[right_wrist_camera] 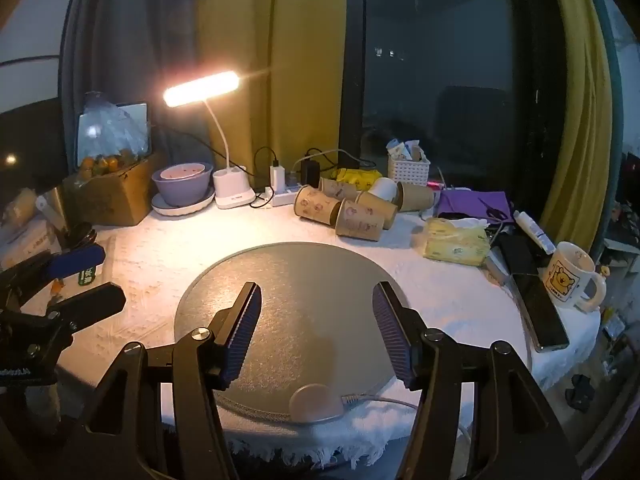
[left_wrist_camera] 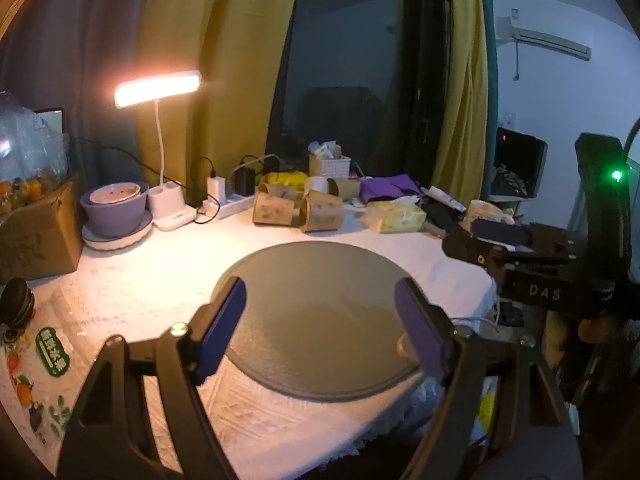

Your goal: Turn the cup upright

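Several brown paper cups (right_wrist_camera: 352, 210) lie on their sides in a cluster at the back of the table, beyond a round grey mat (right_wrist_camera: 304, 300); they also show in the left wrist view (left_wrist_camera: 300, 206). My left gripper (left_wrist_camera: 320, 316) is open and empty, low over the grey mat (left_wrist_camera: 316, 312). My right gripper (right_wrist_camera: 316, 316) is open and empty over the same mat's near half. The right gripper also shows in the left wrist view (left_wrist_camera: 486, 242), and the left gripper in the right wrist view (right_wrist_camera: 86, 276). Both are well short of the cups.
A lit desk lamp (right_wrist_camera: 204, 88), a purple bowl on a plate (right_wrist_camera: 182, 186), a power strip with chargers (right_wrist_camera: 286, 194), a white basket (right_wrist_camera: 408, 168), a tissue pack (right_wrist_camera: 456, 238), a bear mug (right_wrist_camera: 570, 276), a dark phone (right_wrist_camera: 540, 312) and a cardboard box (right_wrist_camera: 112, 192) ring the table. A small round puck with a cable (right_wrist_camera: 316, 402) lies at the front edge.
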